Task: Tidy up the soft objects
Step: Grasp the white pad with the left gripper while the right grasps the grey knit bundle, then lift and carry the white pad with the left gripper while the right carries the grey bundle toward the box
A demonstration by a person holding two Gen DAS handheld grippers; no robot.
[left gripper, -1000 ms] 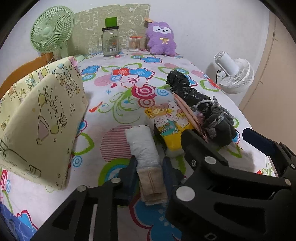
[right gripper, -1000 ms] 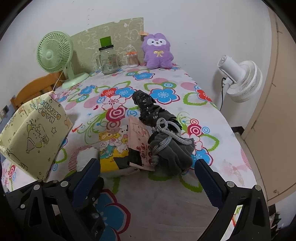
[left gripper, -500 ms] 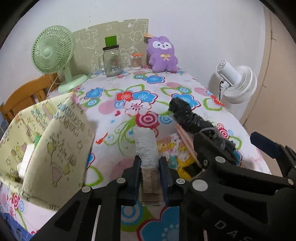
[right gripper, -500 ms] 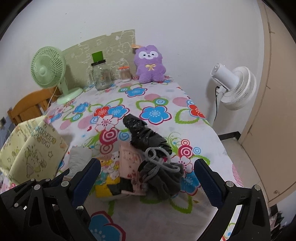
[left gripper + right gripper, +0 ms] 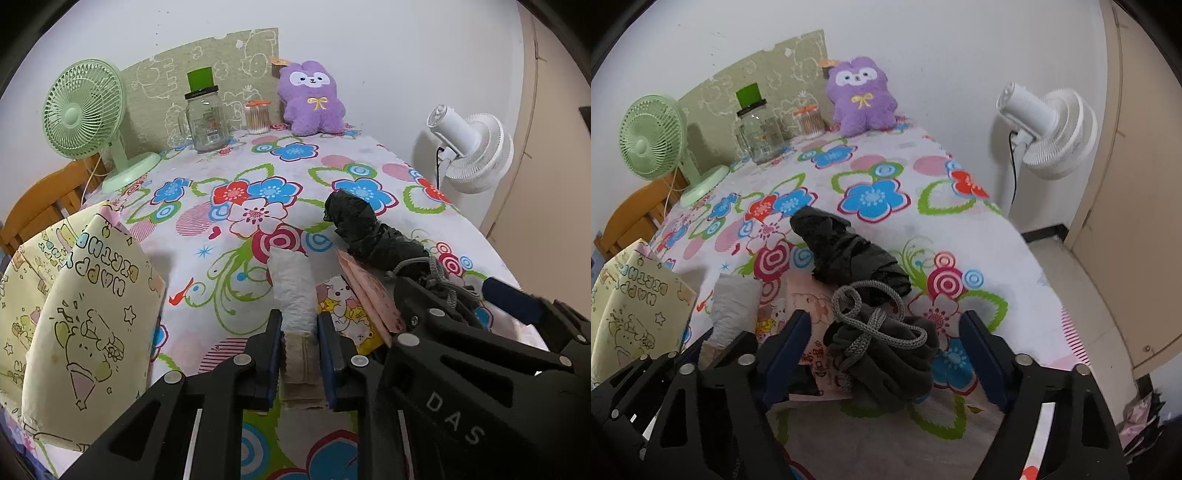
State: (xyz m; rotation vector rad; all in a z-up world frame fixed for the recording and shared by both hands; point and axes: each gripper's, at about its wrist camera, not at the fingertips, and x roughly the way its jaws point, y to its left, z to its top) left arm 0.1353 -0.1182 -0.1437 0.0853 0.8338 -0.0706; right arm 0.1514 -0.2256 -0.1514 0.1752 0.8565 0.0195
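Left wrist view first, and the containers: a yellow gift bag (image 5: 85,314) printed with "HAPPY BIRTHDAY" stands at the left edge of the table, and what is inside cannot be made out. At the far wall, a glass jar (image 5: 204,122) with a green lid looks empty, and a small jar (image 5: 258,117) beside it is packed with thin sticks.

Now the left gripper (image 5: 300,347), jaws nearly together, clamped on a rolled white cloth (image 5: 293,291). That roll runs straight away from the camera, its beige end between the pads, its white end out over the flowered tablecloth (image 5: 258,184).

Over to the right gripper (image 5: 884,349): jaws have just been narrowing, yet they stand wide either side of a dark grey bundle (image 5: 882,354) tied with a grey cord (image 5: 864,314), not pressing it. The bundle lies on the table just right of the roll, against a pink printed card (image 5: 812,332), with a black crumpled bundle (image 5: 846,251) stretching away behind it.

Around the room: green desk fan (image 5: 79,114) far left, purple plush toy (image 5: 312,99) at the wall, white floor fan (image 5: 1049,129) off the table's right side, wooden chair (image 5: 40,206) behind the bag.
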